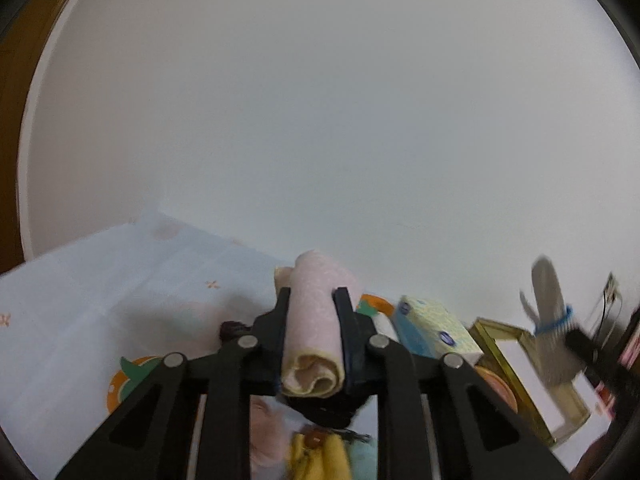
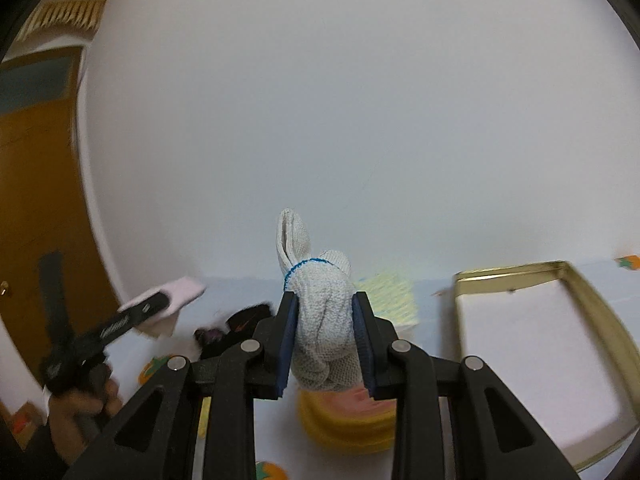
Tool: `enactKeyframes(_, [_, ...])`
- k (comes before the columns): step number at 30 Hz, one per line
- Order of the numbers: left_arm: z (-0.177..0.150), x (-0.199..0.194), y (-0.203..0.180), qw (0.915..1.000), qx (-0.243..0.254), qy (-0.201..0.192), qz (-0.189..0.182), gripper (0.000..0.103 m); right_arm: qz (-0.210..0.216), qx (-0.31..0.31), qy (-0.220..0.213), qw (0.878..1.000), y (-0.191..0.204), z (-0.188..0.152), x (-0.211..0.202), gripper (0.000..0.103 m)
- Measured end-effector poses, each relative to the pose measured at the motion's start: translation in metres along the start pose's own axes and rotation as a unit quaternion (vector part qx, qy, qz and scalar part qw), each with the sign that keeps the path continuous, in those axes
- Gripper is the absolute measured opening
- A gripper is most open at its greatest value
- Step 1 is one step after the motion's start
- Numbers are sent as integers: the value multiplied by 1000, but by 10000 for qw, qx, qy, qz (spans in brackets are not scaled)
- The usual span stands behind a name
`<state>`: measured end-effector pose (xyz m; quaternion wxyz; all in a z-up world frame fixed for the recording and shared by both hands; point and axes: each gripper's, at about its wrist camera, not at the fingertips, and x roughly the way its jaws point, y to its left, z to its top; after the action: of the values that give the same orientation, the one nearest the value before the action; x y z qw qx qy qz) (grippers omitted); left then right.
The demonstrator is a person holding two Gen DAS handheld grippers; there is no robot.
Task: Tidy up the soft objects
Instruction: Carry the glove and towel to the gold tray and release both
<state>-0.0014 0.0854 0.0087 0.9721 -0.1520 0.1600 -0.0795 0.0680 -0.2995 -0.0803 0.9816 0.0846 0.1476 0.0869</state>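
Observation:
My left gripper [image 1: 314,300] is shut on a rolled pink cloth [image 1: 316,320], held above the table with its cream-edged end towards the camera. The right gripper [image 2: 325,308] is shut on a bundled white knit glove with a blue cuff line [image 2: 324,300], also lifted. In the right wrist view the left gripper [image 2: 160,304] shows at the left with the pink cloth [image 2: 182,292] in it. The left wrist view shows the glove [image 1: 548,300] blurred at the right. A gold-rimmed tray [image 2: 592,312] lies to the right on the table.
The table wears a pale blue cloth with orange prints [image 1: 100,280]. A blue and yellow tissue pack [image 1: 436,332] sits near the wall. A yellow-rimmed round thing [image 2: 344,420] lies under the right gripper, a dark item [image 2: 240,320] beside it. A hand [image 2: 80,400] holds the left gripper. A white wall stands behind.

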Motion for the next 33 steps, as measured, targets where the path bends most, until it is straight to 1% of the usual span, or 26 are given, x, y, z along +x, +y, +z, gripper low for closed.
enactKeyframes(3, [-5, -4, -20, 9997, 178, -7, -185, 19, -269, 134, -147, 9994, -19, 6, -10, 30])
enactKeyframes(8, [-11, 4, -57, 9977, 378, 126, -546, 19, -656, 302, -286, 9970, -46, 12, -30, 30])
enactKeyframes(17, [-26, 27, -135, 9893, 859, 327, -1133, 19, -1369, 369, -381, 9892, -91, 14, -68, 30])
enactKeyframes(19, [-29, 27, -155, 9871, 933, 355, -1252, 19, -1524, 361, -352, 9870, -103, 15, -77, 30])
enactKeyframes(23, [-38, 41, -195, 9812, 1103, 466, -1515, 19, -1787, 428, -174, 9828, -125, 14, -86, 30])
enactKeyframes(24, [-40, 43, -203, 9797, 1148, 497, -1569, 19, -1821, 421, -139, 9823, -126, 14, -85, 30])
enactKeyframes(25, [-41, 36, -216, 9784, 1184, 516, -1616, 19, -1865, 398, -100, 9816, -129, 14, -86, 30])
enactKeyframes(27, [-48, 39, -234, 9756, 1252, 605, -1701, 19, -1973, 278, 4, 9800, -132, 13, -86, 30])
enactKeyframes(30, [-53, 56, -256, 9719, 1271, 829, -1800, 19, -2074, 181, 157, 9780, -135, 10, -84, 30])
enactKeyframes(33, [-66, 68, -276, 9696, 1318, 987, -1810, 19, -2057, 280, 296, 9778, -142, 11, -77, 30])
